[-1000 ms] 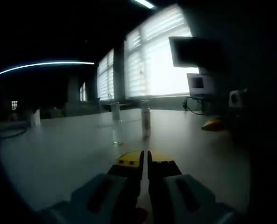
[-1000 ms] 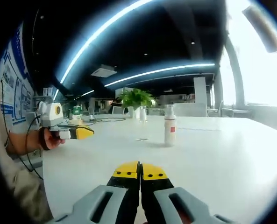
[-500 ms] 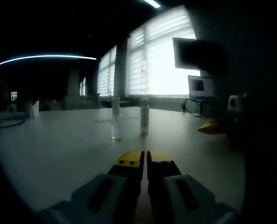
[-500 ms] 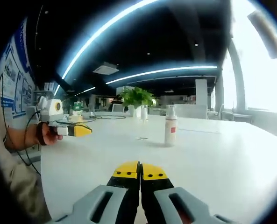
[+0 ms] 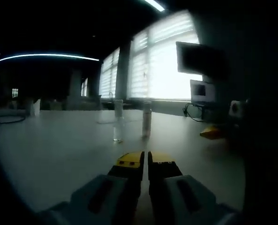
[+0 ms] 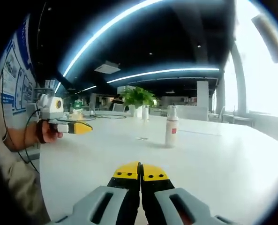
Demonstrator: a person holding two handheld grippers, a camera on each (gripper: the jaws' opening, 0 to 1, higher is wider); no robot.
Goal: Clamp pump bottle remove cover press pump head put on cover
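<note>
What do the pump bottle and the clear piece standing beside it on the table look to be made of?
Pump bottle: likely opaque white plastic, matte, with a red label patch. Clear piece: see-through, so clear plastic or glass; I can't tell which. Table: smooth white top, faintly glossy.

Lying open ahead of the right gripper (image 6: 140, 171): bare white surface (image 6: 214, 159). Standing in the way farther ahead: pump bottle (image 6: 171, 126) and clear cover (image 6: 144, 123). Hovering off to its left: left gripper (image 6: 85, 127).
</note>
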